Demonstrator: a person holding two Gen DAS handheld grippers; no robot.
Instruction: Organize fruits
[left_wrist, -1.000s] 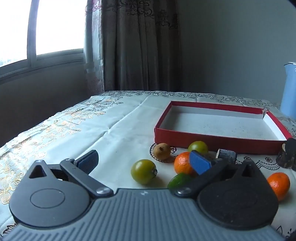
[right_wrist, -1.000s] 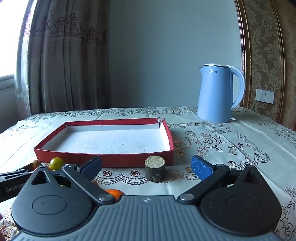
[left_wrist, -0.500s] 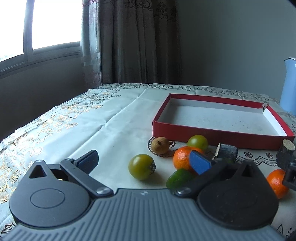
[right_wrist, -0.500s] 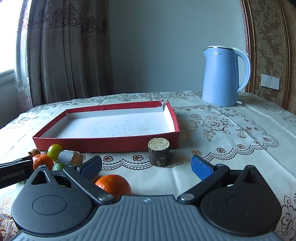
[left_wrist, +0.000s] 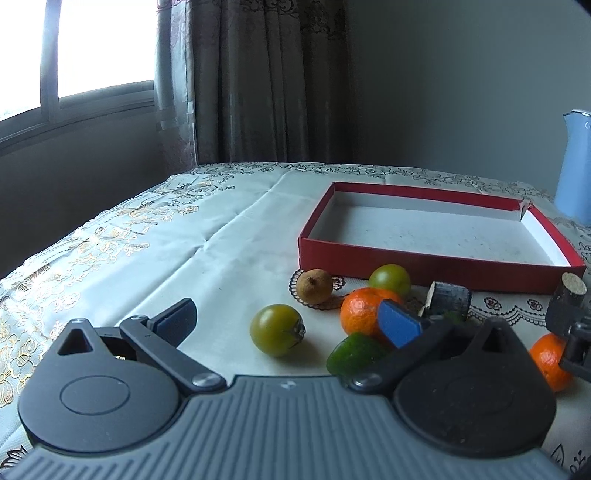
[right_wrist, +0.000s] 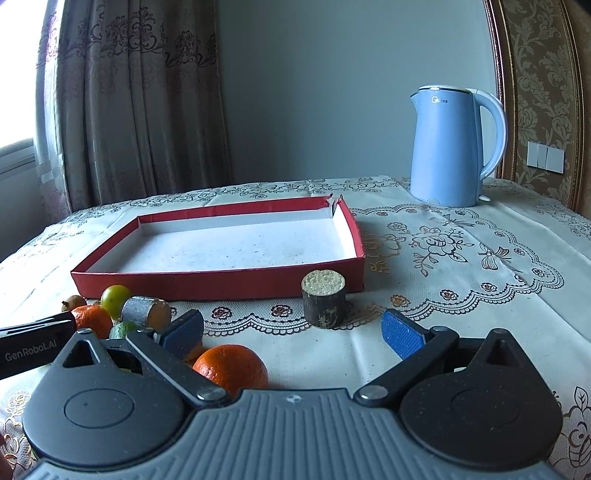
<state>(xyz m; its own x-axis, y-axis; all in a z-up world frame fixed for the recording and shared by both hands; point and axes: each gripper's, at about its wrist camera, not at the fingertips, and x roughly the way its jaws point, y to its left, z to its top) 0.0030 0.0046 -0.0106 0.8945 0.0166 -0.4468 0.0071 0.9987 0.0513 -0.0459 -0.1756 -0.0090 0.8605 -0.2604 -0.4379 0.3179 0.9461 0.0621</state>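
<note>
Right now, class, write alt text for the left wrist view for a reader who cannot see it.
The open left gripper hovers low over a patterned tablecloth, facing a green tomato, a mandarin and other small fruits. Behind them sits an empty red tray.

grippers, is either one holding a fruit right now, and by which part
Nothing is held: the left gripper and right gripper are both open and empty.

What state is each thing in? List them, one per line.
Left claw: open, holding nothing.
Right claw: open, holding nothing.
Red box: lidless, nothing inside.
Kettle: upright, lid shut.
Bark-covered stub: standing on end.
Grey stub: lying on its side.
Near orange: loose on the tablecloth.
</note>
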